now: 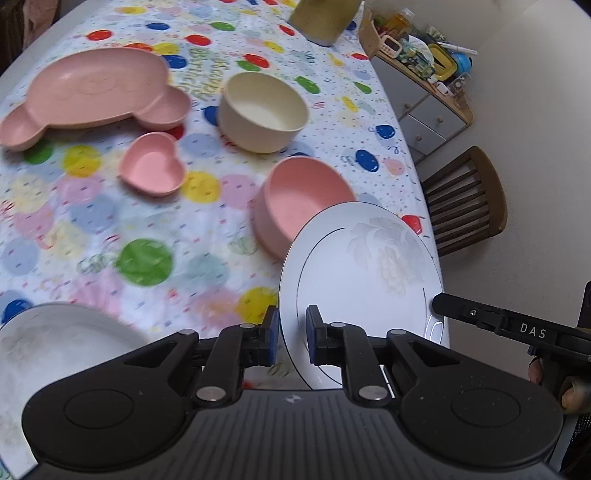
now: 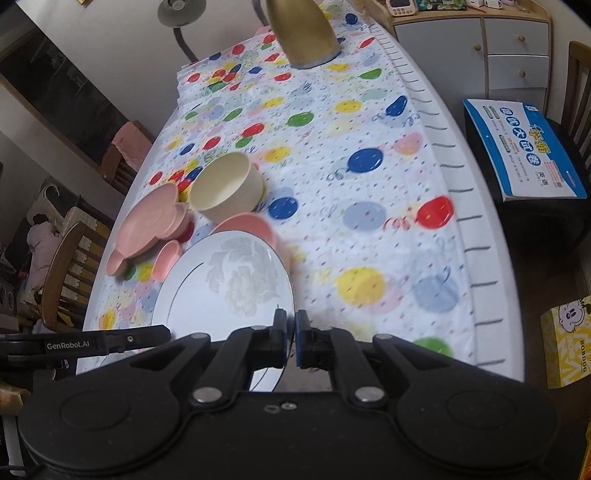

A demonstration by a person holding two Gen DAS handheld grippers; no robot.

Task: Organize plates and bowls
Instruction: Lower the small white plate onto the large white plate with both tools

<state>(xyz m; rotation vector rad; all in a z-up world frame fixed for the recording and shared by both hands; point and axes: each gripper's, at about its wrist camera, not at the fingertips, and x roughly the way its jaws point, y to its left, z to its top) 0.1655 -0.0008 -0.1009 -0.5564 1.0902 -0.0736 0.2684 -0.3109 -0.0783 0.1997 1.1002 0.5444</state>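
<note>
A white flowered plate (image 1: pixel 362 273) (image 2: pixel 229 291) is held tilted above the table. My right gripper (image 2: pixel 290 341) is shut on its right rim. My left gripper (image 1: pixel 291 332) stands with its jaws slightly apart around the plate's left rim. A second white plate (image 1: pixel 55 339) lies at the near left. A pink round bowl (image 1: pixel 299 199) (image 2: pixel 251 225), a cream bowl (image 1: pixel 262 110) (image 2: pixel 227 192), a pink heart dish (image 1: pixel 153 166) (image 2: pixel 166 258) and a pink divided plate (image 1: pixel 96 92) (image 2: pixel 147 225) sit on the balloon tablecloth (image 1: pixel 166 236).
A gold lamp base (image 2: pixel 306 33) stands at the far end of the table. Wooden chairs (image 1: pixel 465 199) (image 2: pixel 70 273) stand on both sides. A cabinet (image 2: pixel 480 55), a blue box (image 2: pixel 524 147) and a yellow box (image 2: pixel 569 343) are to the right.
</note>
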